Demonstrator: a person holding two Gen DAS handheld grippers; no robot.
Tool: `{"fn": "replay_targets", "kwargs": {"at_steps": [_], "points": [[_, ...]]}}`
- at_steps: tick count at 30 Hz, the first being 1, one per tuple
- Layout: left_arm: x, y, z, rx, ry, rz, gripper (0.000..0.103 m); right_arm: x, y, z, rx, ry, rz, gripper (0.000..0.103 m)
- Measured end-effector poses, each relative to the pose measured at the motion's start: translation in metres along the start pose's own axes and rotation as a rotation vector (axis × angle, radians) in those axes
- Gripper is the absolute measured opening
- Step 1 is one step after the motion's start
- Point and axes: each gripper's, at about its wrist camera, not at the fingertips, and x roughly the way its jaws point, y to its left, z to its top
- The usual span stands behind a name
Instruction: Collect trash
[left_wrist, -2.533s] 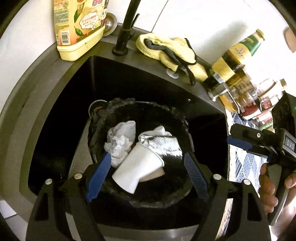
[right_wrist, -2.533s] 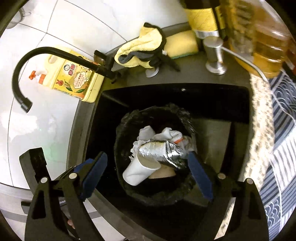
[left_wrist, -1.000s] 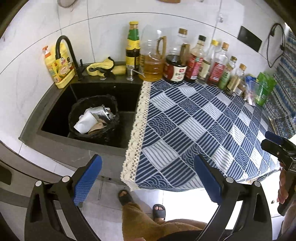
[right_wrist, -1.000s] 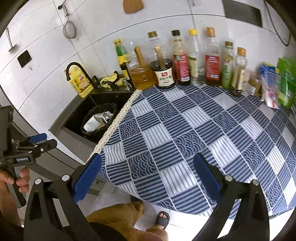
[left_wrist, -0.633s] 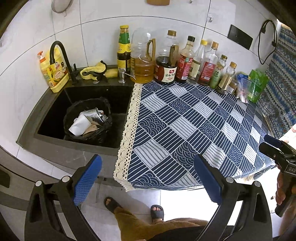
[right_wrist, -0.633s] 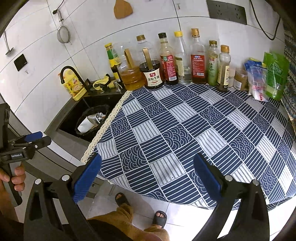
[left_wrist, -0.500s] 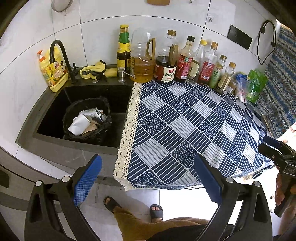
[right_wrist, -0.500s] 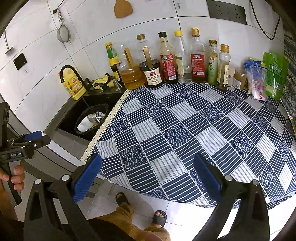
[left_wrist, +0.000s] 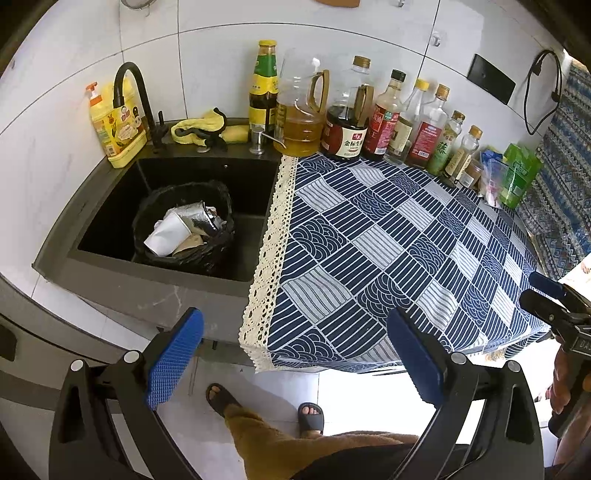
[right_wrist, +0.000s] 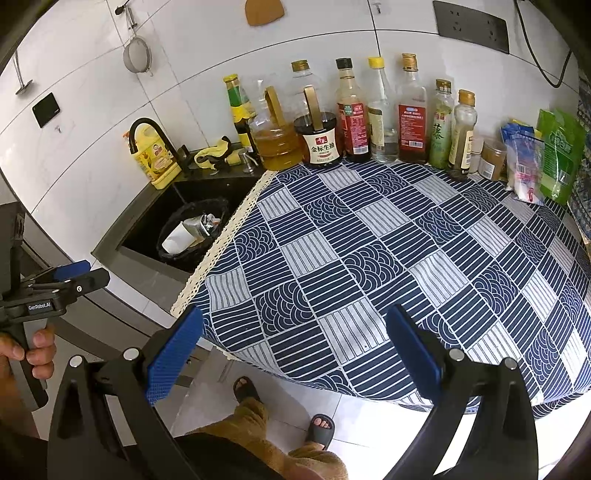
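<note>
A black-lined trash bin (left_wrist: 218, 254) stands in the dark sink (left_wrist: 110, 206). It holds a white paper cup (left_wrist: 166, 234), crumpled foil (left_wrist: 192, 214) and other scraps. It also shows in the right wrist view (right_wrist: 218, 206). My left gripper (left_wrist: 295, 358) is open and empty, held back from the counter over the floor. My right gripper (right_wrist: 295, 354) is open and empty over the front edge of the blue patterned tablecloth (right_wrist: 388, 258). Each gripper shows at the edge of the other's view.
Oil and sauce bottles (right_wrist: 351, 114) line the tiled wall. Snack bags (right_wrist: 554, 158) stand at the far right. A yellow detergent bottle (left_wrist: 114, 125), a black faucet (left_wrist: 136, 96) and a yellow cloth (left_wrist: 199, 127) sit behind the sink. The person's sandalled feet (left_wrist: 310, 417) are below.
Both grippers have pulled far back and up from directly over the trash bin to a wide view of the counter. In the last half second they barely moved.
</note>
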Motion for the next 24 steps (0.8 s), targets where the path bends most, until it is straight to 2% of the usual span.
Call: {"fn": "replay_targets", "kwargs": {"at_steps": [24], "points": [[0.0001, 0.0016, -0.0102, -0.008, 0.009, -0.011, 0.096, 0.0019, 0.0007, -0.0032, 0.004, 0.018, -0.012, 0.098]]}}
